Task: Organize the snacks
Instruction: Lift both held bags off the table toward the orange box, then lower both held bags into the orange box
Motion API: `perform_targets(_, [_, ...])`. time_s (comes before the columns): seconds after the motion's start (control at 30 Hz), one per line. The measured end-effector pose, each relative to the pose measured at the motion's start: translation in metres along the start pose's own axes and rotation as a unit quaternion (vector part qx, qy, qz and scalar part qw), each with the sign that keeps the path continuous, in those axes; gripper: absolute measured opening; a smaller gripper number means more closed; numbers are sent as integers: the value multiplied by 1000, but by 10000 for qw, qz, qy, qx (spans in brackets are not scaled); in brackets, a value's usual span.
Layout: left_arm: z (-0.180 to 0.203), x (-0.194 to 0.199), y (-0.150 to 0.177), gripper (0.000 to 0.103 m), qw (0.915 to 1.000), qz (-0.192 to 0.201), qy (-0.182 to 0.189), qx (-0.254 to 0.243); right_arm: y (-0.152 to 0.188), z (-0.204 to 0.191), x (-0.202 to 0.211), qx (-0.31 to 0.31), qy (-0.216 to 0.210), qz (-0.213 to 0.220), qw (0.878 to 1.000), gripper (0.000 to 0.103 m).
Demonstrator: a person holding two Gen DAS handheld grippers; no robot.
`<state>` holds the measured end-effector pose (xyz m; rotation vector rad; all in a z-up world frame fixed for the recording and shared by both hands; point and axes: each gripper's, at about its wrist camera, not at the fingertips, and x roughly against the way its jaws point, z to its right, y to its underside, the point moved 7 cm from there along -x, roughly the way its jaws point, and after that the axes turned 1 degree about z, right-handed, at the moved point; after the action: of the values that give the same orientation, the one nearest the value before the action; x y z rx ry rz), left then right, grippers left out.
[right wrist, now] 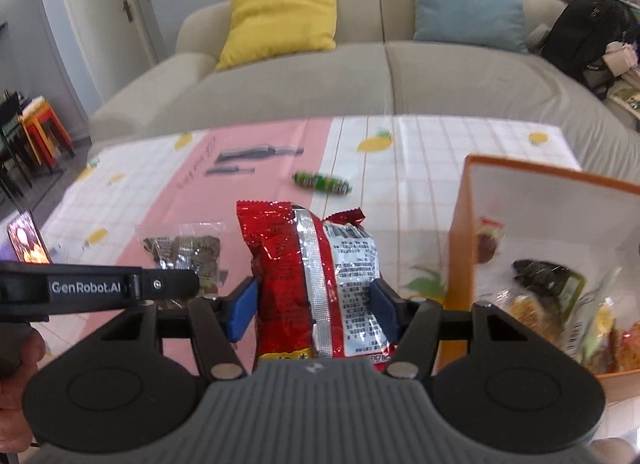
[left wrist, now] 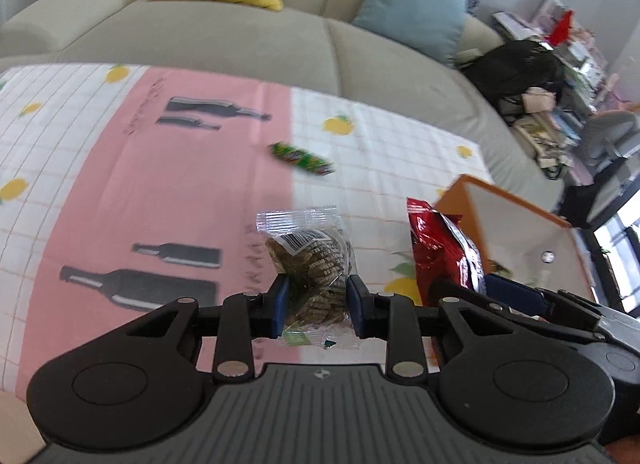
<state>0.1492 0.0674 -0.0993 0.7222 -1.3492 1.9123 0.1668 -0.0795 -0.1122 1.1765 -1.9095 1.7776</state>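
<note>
Snacks are being gathered two at a time: nearest the lens, the left gripper (left wrist: 317, 304) is pinching a clear crinkled plastic packet of brown biscuits (left wrist: 310, 264) low on its body, blue pads closed against the film, while the right gripper (right wrist: 314, 308) is clamping a glossy red foil snack bag with a silver back seam (right wrist: 316, 276) across its middle, jaws narrowed onto the foil. Both packets are standing above the pink-and-white checked tablecloth printed with bottles and lemons (left wrist: 132, 199). Just to the right, an orange-rimmed open cardboard box with white inner walls (right wrist: 464, 232) is already holding several wrapped snacks, so it appears to be the destination. Doing the step well probably means carrying the red bag clear over the near wall before releasing, and feeding the packets in one after the other, so the grippers are not crowding the opening. Farther out, a small green wrapped candy bar (right wrist: 322, 182) is lying alone on the cloth, seemingly next for collection.
</note>
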Motion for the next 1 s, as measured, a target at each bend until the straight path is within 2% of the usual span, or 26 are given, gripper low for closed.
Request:
perform_targets(0.17, [48,5,-12,33,9982,73,394,-438,-14,23,36,-164,9,303,9994,60])
perform_targets(0.3, [92,-2,-21,33,9940,24,798,-750,-19,55,64,-217,224,462,9984,60])
perform_targets(0.57, [167,-41,-30,33,9816,-260,1242,-1427,-22,150,95,-813,584,319,9945,60])
perform_targets(0.8, [210,-83,-26,33,9690,-591,1221,-2063,-24,222,90,-1277,892,64,9878,60])
perform_targets(1.0, [222,-126,-21,33,9589,-970,835,-2532,-27,256,65,-1260,1142,-238,9852,60])
